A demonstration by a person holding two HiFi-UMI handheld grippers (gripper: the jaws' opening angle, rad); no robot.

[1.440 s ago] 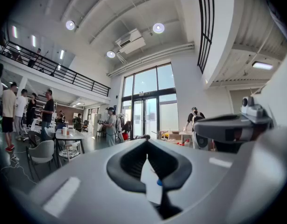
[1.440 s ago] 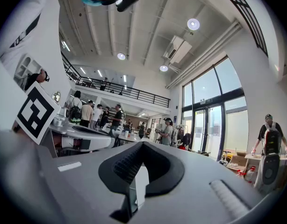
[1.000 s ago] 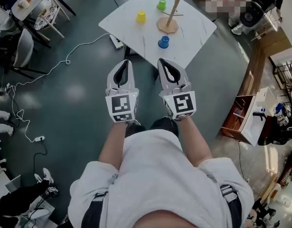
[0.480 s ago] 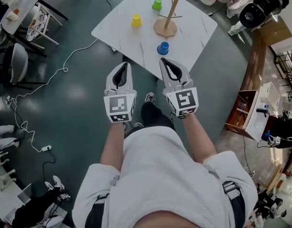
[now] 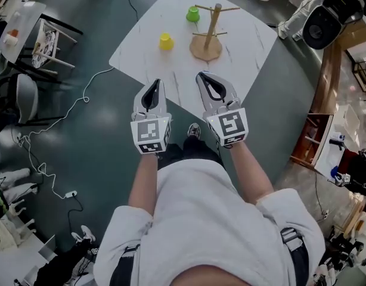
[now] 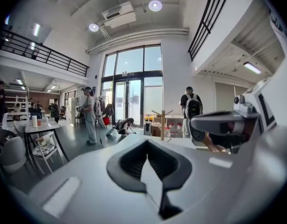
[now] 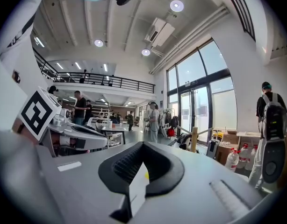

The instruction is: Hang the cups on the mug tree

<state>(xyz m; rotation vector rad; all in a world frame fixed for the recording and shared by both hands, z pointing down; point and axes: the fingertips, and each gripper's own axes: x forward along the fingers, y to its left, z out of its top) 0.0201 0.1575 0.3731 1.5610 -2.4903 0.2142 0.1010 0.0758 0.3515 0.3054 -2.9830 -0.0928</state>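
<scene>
Left gripper (image 5: 154,83) & right gripper (image 5: 201,76): jaws pressed together, nothing btwn them, side by side at near edge of white marble-top table (image 5: 248,46). On it: wooden mug tree (image 5: 210,31), w/ 2 cups left of it, small yellow cup (image 5: 166,40) & small green cup (image 5: 193,14), apart.

Looks like a big work hall or robot lab, not a home. Very high up, round lights (image 6: 155,5) and a black balcony rail (image 6: 40,52). Tall glass windows (image 6: 133,78) and doors. Dark shiny floor (image 5: 93,124) with a white cable (image 5: 86,97) lying loose on it. Work tables (image 5: 248,46) and chairs (image 5: 25,97) spread around. People (image 6: 89,115) standing about, one with a backpack (image 7: 273,120). Water jugs (image 7: 234,158) and a big white machine (image 5: 326,16) too.
</scene>
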